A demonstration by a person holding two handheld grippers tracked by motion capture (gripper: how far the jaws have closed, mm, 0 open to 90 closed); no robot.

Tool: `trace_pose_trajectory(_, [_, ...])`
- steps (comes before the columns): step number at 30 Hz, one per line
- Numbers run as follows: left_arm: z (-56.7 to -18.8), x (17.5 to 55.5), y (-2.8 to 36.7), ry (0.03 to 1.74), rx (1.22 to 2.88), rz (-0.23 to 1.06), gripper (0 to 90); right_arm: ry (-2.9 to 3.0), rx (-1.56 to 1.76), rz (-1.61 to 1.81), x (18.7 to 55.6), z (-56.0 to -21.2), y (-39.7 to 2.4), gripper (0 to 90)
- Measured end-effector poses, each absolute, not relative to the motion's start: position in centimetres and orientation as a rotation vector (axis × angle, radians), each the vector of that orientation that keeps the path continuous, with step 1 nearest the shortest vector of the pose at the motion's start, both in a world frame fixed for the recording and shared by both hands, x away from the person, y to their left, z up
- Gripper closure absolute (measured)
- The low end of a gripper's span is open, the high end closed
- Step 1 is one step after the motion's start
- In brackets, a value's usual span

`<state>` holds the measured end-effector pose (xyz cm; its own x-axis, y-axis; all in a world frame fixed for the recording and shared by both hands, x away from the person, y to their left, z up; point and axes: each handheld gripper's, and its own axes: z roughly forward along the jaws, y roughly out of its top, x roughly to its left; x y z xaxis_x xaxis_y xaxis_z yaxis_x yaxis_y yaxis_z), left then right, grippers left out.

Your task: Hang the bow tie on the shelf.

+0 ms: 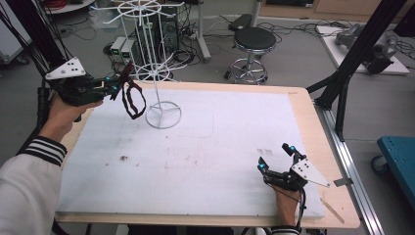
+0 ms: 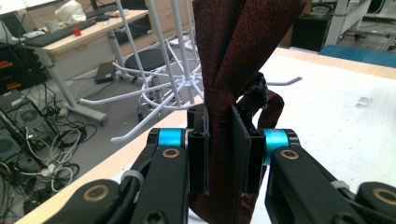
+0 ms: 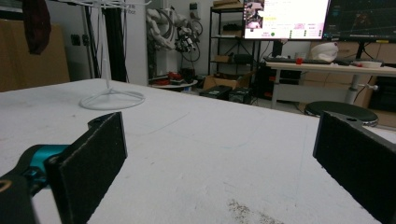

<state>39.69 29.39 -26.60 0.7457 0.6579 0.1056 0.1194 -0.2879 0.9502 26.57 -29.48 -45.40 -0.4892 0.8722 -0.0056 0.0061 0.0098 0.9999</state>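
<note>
At the left, the left gripper (image 1: 116,88) has its jaws clamped on a dark maroon fabric strap with a hanging loop (image 1: 133,98), held in the air just beside the white wire display rack with hooked arms (image 1: 155,73). The strap looks light, soft and floppy, so pinching the bunched fabric near the loop's top seems best. At the right, the right gripper (image 1: 275,157) rests on the white foam-covered counter (image 1: 210,147), jaws wide apart and empty.

The high view looked down over the tabletop (image 1: 195,161); both gripper views sat low and close, sharing the white rack (image 1: 156,73).
</note>
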Motion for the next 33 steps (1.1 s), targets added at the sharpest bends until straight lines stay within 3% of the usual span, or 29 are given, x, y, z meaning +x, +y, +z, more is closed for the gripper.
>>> trace_pose_trajectory(33, [-29.7,41.5,28.7,0.756,1.791,0.628,77.5,1.582,0.919,1.566,26.6,-45.4,-29.5,2.1])
